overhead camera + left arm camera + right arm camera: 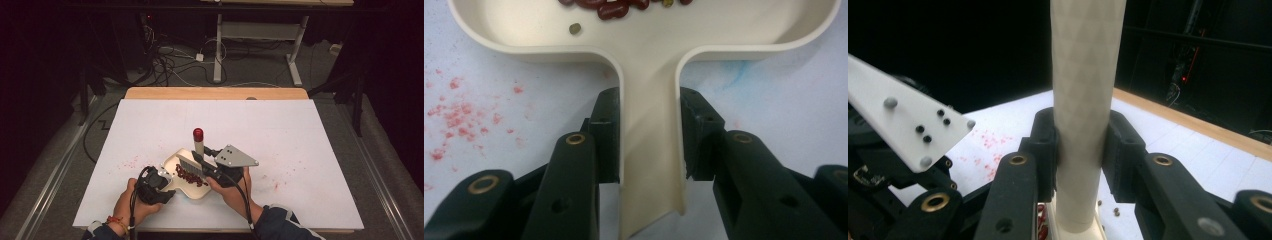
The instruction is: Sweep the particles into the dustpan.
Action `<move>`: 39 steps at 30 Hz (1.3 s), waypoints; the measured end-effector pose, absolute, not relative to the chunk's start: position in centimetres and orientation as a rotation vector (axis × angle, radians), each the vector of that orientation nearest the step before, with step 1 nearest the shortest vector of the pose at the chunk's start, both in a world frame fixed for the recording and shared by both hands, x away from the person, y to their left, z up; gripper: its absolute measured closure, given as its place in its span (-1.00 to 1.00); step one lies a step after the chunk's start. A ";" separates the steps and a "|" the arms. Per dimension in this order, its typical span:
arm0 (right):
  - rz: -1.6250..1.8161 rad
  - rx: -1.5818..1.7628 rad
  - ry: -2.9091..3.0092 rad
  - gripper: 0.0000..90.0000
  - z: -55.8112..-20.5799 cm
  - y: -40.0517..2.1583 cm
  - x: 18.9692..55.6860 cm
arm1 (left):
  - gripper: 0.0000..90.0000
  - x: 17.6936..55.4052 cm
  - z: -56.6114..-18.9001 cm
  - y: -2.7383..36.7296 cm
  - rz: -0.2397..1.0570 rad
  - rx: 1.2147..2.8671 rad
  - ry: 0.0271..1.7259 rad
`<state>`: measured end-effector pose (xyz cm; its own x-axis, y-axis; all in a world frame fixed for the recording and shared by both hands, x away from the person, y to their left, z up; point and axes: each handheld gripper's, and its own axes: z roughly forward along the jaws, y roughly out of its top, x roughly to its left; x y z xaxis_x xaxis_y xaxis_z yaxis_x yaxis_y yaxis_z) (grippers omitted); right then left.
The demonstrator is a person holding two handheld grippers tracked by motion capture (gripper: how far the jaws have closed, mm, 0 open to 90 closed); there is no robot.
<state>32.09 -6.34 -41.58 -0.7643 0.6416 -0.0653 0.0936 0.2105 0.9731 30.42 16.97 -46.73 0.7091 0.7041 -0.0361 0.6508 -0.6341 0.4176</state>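
Nearest us, the left gripper [649, 145] pinched the cream dustpan's handle [650, 165] between its jaws. We saw red beans [616, 7] in the dustpan [186, 176], cut off at the top edge of the left gripper view. The right gripper [1082, 150] clamped the brush handle [1085, 100], whose red tip [198, 133] stood upright. Its bristles [189, 165] touched the beans; red stains [459, 115] marked the white table [300, 150].
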 end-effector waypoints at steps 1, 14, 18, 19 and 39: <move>1.588 0.677 2.024 0.57 -41.4 -6.5 32.2 | 0.42 30.4 -46.7 17.0 0.183 2.517 1.045; 1.588 0.688 1.997 0.57 -39.3 -10.7 32.9 | 0.42 29.8 -46.4 17.9 0.182 2.549 1.017; 1.542 0.710 2.020 0.57 -39.3 -12.5 32.7 | 0.42 29.4 -46.4 17.9 0.189 2.563 1.010; 1.529 0.706 2.021 0.57 -39.4 -13.0 32.6 | 0.42 29.3 -46.4 17.8 0.191 2.568 1.006; 1.478 0.672 2.216 0.57 -39.3 -18.0 29.5 | 0.42 29.3 -46.5 17.6 0.192 2.579 1.005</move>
<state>29.51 -18.04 -39.33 -0.8081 0.5863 -0.0567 0.1727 0.3279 0.9288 29.31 17.61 -46.55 0.7370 0.6758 -0.0057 0.6262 -0.6797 0.3820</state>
